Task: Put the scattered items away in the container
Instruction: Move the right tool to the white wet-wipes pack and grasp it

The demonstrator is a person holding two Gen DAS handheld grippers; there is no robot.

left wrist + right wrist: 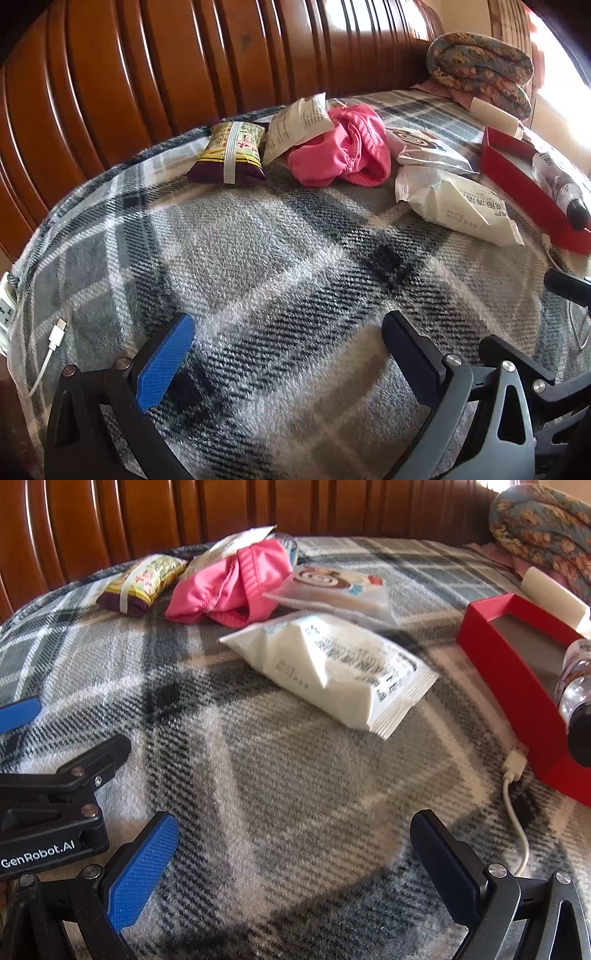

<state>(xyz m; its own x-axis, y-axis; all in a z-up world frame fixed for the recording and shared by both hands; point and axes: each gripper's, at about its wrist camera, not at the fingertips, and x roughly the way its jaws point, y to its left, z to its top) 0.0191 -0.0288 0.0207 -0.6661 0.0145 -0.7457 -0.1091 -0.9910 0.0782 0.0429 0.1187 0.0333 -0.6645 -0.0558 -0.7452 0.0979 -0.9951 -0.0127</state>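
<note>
Grippers: left gripper (pixel 288 354) and right gripper (pixel 295 856), jaws spread, empty.
Red rectangular cardboard box (pixel 509 672): blanket's right edge, beyond right gripper.
Sealed snack packets: four, at the far edge.
Pink cloth (pixel 343 151): one.

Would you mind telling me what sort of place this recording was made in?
Probably a living room or bedroom at home: a plaid fleece blanket covers a seat with a slatted wooden backrest, a rolled floral quilt lies at one end, and a charging cable trails across it.

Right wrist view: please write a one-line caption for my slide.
Open right gripper above plaid blanket, facing white snack packet, pink cloth and red box.
</note>
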